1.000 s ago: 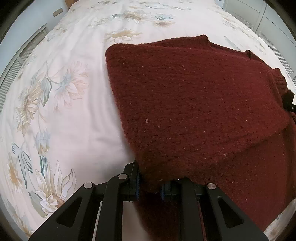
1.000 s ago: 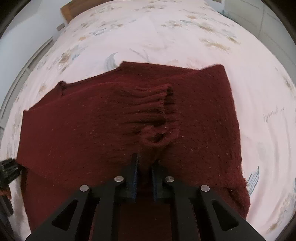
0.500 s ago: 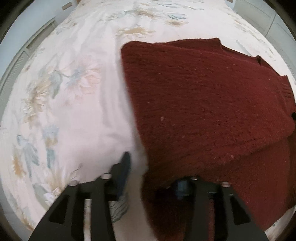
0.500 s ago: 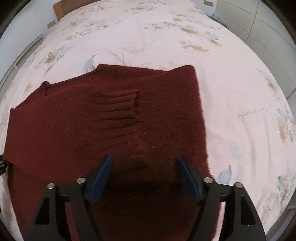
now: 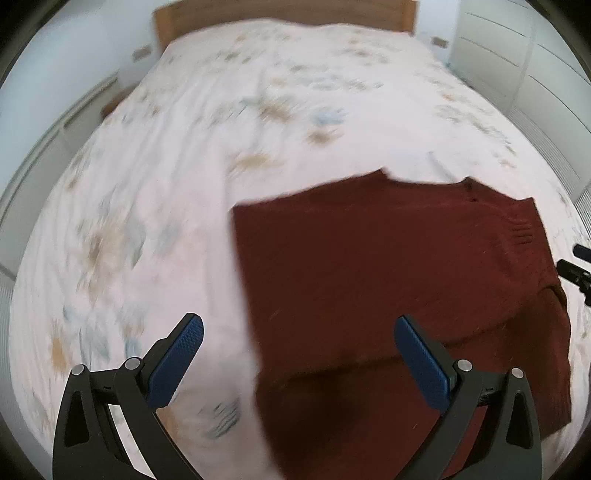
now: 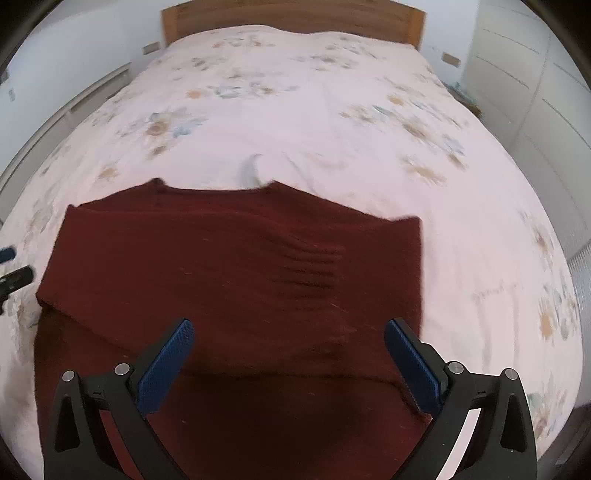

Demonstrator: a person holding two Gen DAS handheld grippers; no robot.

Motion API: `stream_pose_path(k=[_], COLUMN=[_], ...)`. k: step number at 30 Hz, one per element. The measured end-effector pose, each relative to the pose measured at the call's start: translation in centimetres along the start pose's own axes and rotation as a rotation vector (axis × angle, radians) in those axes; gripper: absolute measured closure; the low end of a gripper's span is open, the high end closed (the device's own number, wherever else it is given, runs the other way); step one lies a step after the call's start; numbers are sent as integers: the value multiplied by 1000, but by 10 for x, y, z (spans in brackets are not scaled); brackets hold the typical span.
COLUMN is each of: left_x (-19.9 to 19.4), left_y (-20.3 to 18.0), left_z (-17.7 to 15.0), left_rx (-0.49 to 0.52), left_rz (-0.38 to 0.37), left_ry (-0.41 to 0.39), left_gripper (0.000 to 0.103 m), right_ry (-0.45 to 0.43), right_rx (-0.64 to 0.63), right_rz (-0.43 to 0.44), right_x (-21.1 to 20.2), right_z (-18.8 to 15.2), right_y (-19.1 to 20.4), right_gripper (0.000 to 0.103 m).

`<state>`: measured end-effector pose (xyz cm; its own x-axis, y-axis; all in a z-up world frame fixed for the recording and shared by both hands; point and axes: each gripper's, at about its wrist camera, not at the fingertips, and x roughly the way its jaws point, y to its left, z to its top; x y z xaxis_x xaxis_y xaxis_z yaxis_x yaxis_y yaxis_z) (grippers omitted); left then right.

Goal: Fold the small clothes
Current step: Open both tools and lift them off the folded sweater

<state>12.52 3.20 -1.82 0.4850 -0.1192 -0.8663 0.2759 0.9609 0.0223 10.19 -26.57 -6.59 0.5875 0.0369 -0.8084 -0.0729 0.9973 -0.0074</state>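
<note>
The dark red knitted sweater lies flat on the bed, toward the near edge, with an upper layer folded across it and a ribbed cuff resting on top right of centre. The left gripper hangs above the sweater's left edge with its blue-padded fingers spread wide and nothing between them; the right gripper hangs over the near middle of the garment, fingers equally wide and empty.

The fold looks loose, I think. The knit is thick and springy, so the top layer could creep back or bulge if it is not pressed down. The near hem appears to reach the near edge of the bed, and a careless tug could drag the whole sweater off. A next pinch that catches only the top layer would pull the fold apart instead of carrying both layers over. Both views are blurred, so exact edges are hard to judge, and a grasp aimed now might miss.

The bed wears a pale cover printed with faded blue and tan flowers, slightly creased beyond the sweater. A wooden headboard stands at the far end against a light wall; white panelled wardrobes stand on the right, and a low white unit runs along the left
</note>
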Motion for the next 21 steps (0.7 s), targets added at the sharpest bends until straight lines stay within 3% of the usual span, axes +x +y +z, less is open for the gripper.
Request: stream_pose_path(k=[4,10,18,21], left_x=[23,79,92,94], left_y=[-41,-73,-47,-24], left_z=[7,-6,-20,-27], left_rx=[58,73,75,18], left_rz=[-5,3,3,-21], left_ry=[1,104,105,103], left_gripper=[1,1,1,1], right_ry=[11,64,57,69], right_rx=[-38,-35,21,111], right_rz=[11,33,-45,21], right_x=[14,57,76,81], right_z=[0,-12,-27,-33], right_y=[29,46,1,-24], right_gripper=[0,0,0,0])
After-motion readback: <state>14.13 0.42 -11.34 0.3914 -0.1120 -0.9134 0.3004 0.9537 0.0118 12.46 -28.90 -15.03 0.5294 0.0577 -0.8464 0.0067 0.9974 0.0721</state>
